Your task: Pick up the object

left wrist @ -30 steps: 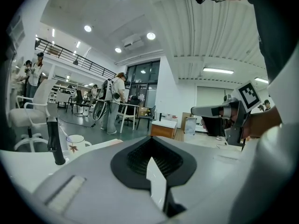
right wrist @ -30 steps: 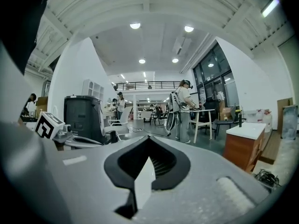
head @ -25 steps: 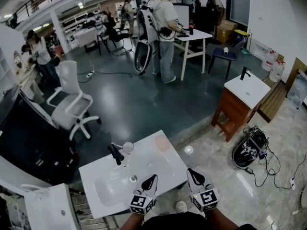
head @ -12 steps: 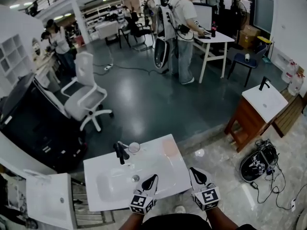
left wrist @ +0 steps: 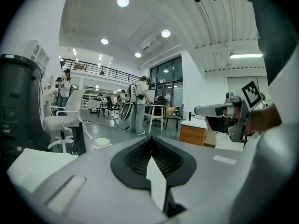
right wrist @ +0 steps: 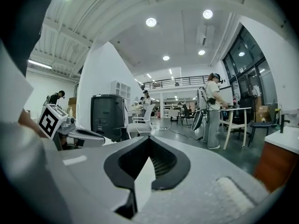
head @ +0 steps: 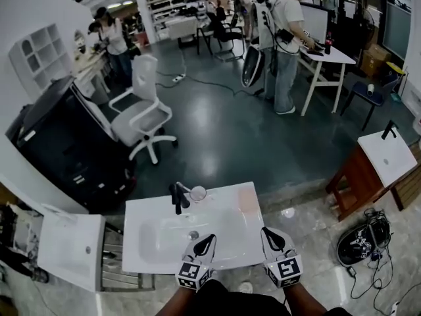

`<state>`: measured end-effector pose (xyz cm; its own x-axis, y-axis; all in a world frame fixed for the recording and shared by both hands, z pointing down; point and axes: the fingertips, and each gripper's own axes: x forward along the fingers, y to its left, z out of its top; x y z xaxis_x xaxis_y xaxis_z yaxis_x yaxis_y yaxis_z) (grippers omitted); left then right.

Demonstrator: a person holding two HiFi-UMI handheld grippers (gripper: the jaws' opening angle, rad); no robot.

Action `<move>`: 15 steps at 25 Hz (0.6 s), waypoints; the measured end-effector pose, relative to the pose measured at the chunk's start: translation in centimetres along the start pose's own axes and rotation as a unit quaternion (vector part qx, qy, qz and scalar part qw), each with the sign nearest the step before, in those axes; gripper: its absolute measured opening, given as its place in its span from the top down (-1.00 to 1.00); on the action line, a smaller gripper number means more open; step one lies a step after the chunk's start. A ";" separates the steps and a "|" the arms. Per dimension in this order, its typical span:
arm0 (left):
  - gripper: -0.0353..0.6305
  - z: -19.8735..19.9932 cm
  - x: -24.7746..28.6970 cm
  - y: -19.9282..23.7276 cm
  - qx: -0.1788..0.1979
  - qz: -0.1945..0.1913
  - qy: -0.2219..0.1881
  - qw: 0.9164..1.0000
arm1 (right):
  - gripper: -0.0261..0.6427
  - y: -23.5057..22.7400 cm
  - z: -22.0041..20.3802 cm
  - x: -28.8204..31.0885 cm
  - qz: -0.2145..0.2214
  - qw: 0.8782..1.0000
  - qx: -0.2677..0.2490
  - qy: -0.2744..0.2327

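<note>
A small clear cup (head: 198, 193) stands on the white washbasin top (head: 230, 226), right beside the black faucet (head: 176, 197); the left gripper view shows the cup (left wrist: 100, 143) ahead to the left. My left gripper (head: 208, 241) hovers over the basin's near edge, jaws shut with nothing between them (left wrist: 152, 158). My right gripper (head: 268, 235) is held level with it near the basin's front right corner, also shut and empty (right wrist: 148, 158). Both are well short of the cup.
A second white basin (head: 69, 255) sits at the left, and a black cabinet (head: 62, 137) behind it. A white office chair (head: 141, 114) stands on the dark floor. A wooden vanity (head: 375, 166) and cables (head: 365, 242) lie at the right. People stand at the far desks.
The head view has swung, so the washbasin sits more to the right and the room has shifted. Both grippers hold the same shut pose at the near edge.
</note>
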<state>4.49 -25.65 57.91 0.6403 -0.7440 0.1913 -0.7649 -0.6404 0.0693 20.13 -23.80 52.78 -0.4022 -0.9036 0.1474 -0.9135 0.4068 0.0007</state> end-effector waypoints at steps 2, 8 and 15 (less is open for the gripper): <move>0.84 0.0 -0.2 0.4 -0.004 0.008 0.000 1.000 | 0.91 0.1 -0.3 0.5 0.009 1.000 -0.004 0.007; 0.84 0.1 0.2 2.2 -0.009 0.031 0.002 0.999 | 0.91 1.0 0.6 2.8 0.027 0.998 -0.057 -0.001; 0.84 0.8 0.5 5.1 -0.019 0.033 0.004 0.999 | 0.91 0.9 -0.8 6.8 0.021 0.998 -0.051 0.030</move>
<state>1.00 -29.43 57.62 0.5882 -0.7825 0.2041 -0.8075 -0.5824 0.0942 16.65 -29.53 54.54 -0.4335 -0.8766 0.2089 -0.8834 0.4591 0.0933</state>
